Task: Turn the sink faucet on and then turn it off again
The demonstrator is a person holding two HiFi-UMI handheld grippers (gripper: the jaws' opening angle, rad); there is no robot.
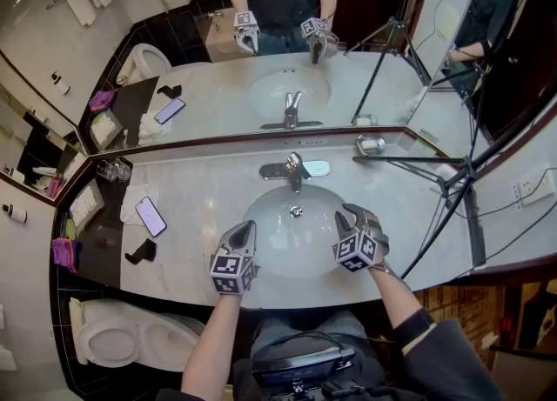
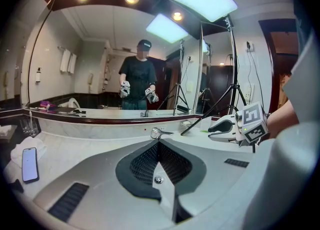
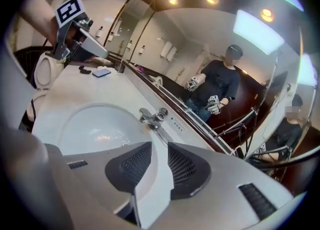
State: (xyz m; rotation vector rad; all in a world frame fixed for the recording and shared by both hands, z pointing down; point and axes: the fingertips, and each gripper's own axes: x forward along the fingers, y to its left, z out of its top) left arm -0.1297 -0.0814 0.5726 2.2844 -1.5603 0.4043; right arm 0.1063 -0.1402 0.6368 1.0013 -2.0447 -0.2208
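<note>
Grey ribbed pads on the right claw (image 3: 160, 146) stand slightly apart with nothing between them. The left claw (image 2: 159, 143) has its pads pressed together, also empty. Both hang over the near rim of the white basin (image 1: 265, 217). Beyond the bowl, well ahead of either claw, the faucet (image 1: 294, 171) stands at the far rim on the pale marble worktop (image 1: 200, 186), just before the mirror. No stream shows. It looks like polished metal bolted in place, so it should be rigid, heavy and unmoving apart from its single lever (image 1: 295, 161). That smooth finish will likely be slippery, so a pinch could slide off. The safer hold is probably the lever's free end, pads either side, or one jaw hooked under it and eased gently.
</note>
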